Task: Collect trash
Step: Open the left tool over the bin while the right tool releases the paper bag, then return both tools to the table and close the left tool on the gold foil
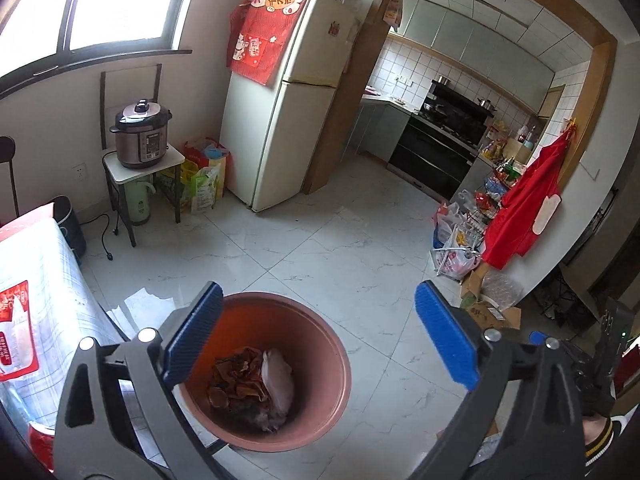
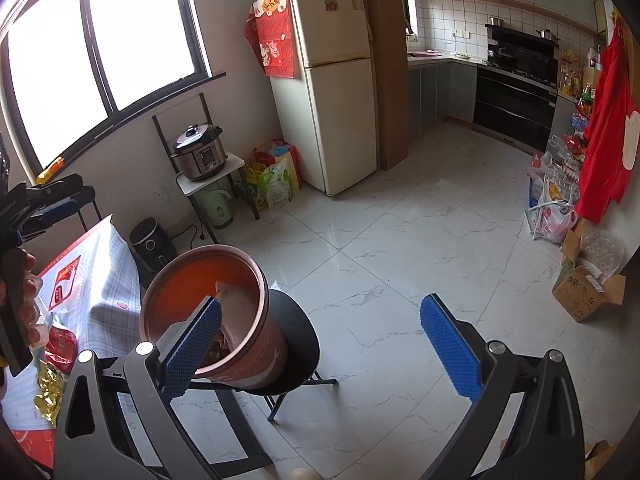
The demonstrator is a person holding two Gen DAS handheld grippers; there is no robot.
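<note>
A terracotta-coloured trash bin [image 1: 280, 368] stands on a round black stool [image 2: 298, 344], just beside a bench [image 1: 44, 280] covered with a pale checked cloth. Inside the bin lie brown scraps [image 1: 240, 380] and a crumpled white piece [image 1: 278, 376]. On the bench near the bin are red packets [image 2: 62, 346] and a gold foil wrapper [image 2: 48, 392]. Farther off, a cream fridge [image 2: 332, 80] stands against the wall with a red cloth [image 2: 276, 40] hung on its side, a pressure cooker [image 1: 142, 136] sits on a small stand under the window, and bright shopping bags [image 1: 204, 178] lean between the stand and the fridge. A red apron [image 1: 524, 208] hangs at the kitchen doorway above plastic bags [image 1: 454, 248] and cardboard boxes [image 2: 580, 292] on the tiled floor [image 2: 400, 260]. The left gripper [image 1: 320, 336] hangs over the bin looking down into it, its blue pads spread wide apart and holding nothing. The right gripper [image 2: 324, 344] is held lower and to the side, its blue pads likewise spread wide and empty, its left pad in front of the bin's rim.
</note>
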